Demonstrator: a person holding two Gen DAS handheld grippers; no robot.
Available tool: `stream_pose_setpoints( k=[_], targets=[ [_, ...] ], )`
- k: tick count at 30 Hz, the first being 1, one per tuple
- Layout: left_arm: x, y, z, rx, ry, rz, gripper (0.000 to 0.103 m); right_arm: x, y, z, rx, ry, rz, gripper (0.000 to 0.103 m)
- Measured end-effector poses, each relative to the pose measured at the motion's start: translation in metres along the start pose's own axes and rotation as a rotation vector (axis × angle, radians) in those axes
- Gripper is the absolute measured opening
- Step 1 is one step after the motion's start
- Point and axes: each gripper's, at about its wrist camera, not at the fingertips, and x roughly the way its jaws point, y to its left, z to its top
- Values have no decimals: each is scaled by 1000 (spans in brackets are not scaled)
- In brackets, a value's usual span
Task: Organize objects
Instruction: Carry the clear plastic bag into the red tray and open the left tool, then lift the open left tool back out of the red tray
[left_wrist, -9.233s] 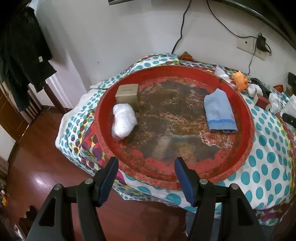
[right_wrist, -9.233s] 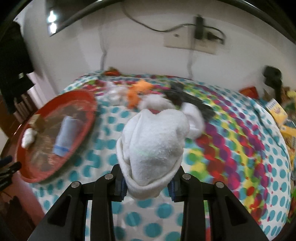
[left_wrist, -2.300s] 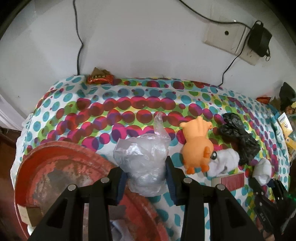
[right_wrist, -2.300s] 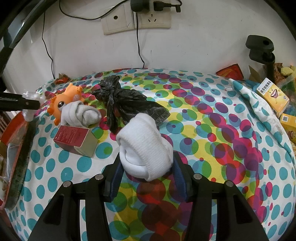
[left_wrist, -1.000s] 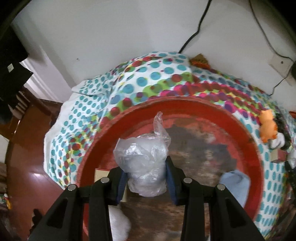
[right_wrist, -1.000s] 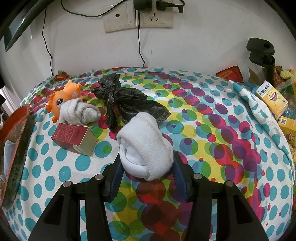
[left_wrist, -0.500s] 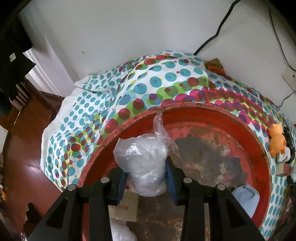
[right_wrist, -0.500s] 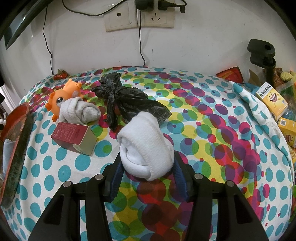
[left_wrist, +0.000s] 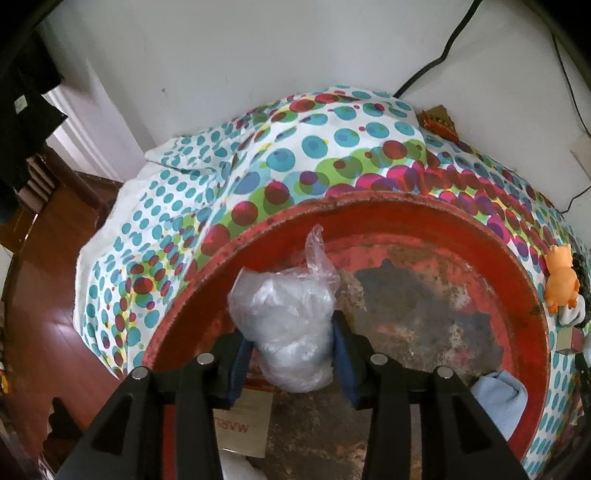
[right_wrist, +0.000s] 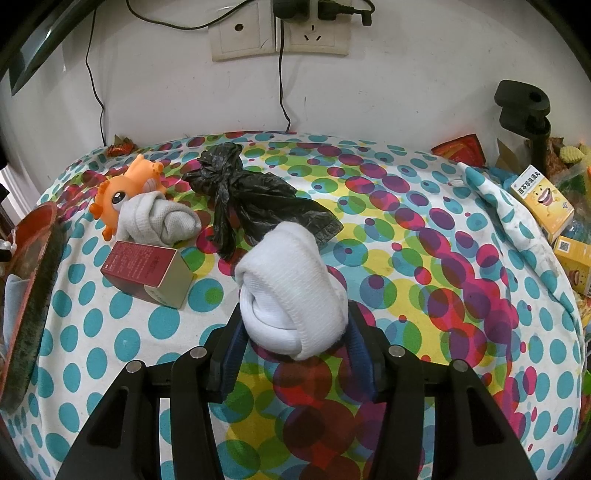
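You see a white cloth covered in dots of teal, magenta, yellow-green and dark red, the dots overlapping in places. Your round tray is red at the rim, its floor worn to mottled brown and grey. The crumpled bag over it is clear, milky plastic. A pale blue cloth lies in the tray, beside a beige box with red lettering. On the dotted cloth you have an orange toy with a black eye, a greyish-white sock roll, a black bag, a dark red box with a cream end, and a white sock roll. The yellow cartons carry a cartoon face.
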Motion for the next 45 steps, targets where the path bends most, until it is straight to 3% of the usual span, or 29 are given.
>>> stream_pose_setpoints(
  k=[5, 15, 20, 28, 31, 35, 39, 45],
  targets=[
    [-2, -1, -3, 11, -1, 0, 54, 0, 1, 0, -1, 1, -1, 50],
    [-33, -9, -19, 18, -51, -4, 54, 0, 1, 0, -2, 1, -2, 50],
    [-64, -28, -62, 72, -102, 52, 54, 0, 1, 0, -3, 0, -4, 50],
    [-94, -56, -152, 185, -164, 27, 54, 0, -1, 1, 3, -2, -1, 48],
    [-102, -57, -172, 178, -207, 33, 55, 0, -1, 1, -4, 0, -10, 48],
    [-111, -50, -187, 132, -233, 20, 54, 0, 0, 2, -13, 1, -21, 47],
    [-116, -47, -197, 161, -261, 75, 55, 0, 0, 2, -16, 1, -24, 47],
    [-120, -40, -203, 147, -268, 73, 55, 0, 1, 2, -28, -1, -37, 47]
  ],
)
